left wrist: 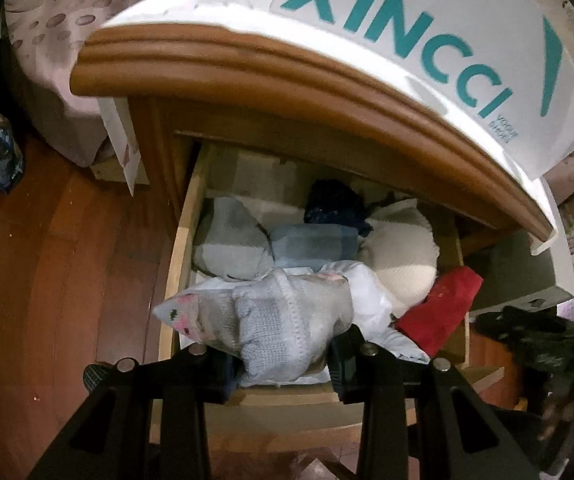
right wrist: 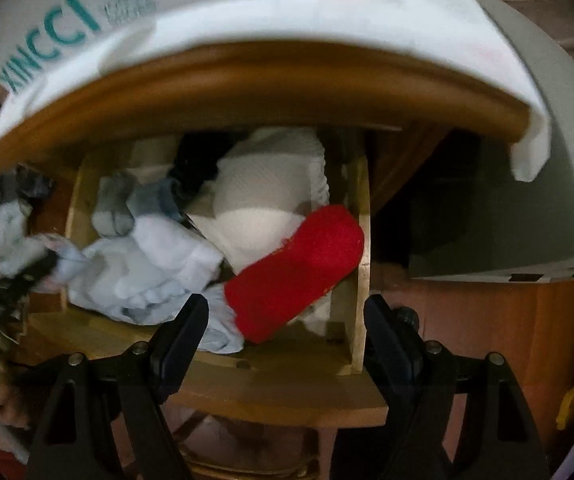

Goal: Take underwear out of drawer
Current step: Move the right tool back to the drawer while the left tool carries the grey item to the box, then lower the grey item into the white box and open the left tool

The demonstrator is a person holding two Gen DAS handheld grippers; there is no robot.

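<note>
Left gripper (left wrist: 283,356) jaws clamped narrow; right gripper (right wrist: 287,320) jaws apart.

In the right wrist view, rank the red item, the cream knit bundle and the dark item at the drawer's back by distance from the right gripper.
From the right gripper:
1. Red item, drawer's right front, just beyond the fingers.
2. Cream knit bundle, mid-drawer behind it.
3. Dark item, far back, left of centre.

Both grippers matte black plastic: left gripper (left wrist: 283,360), right gripper (right wrist: 287,328). Angular slotted fingers (right wrist: 183,332), silver round screws at pivots.
</note>
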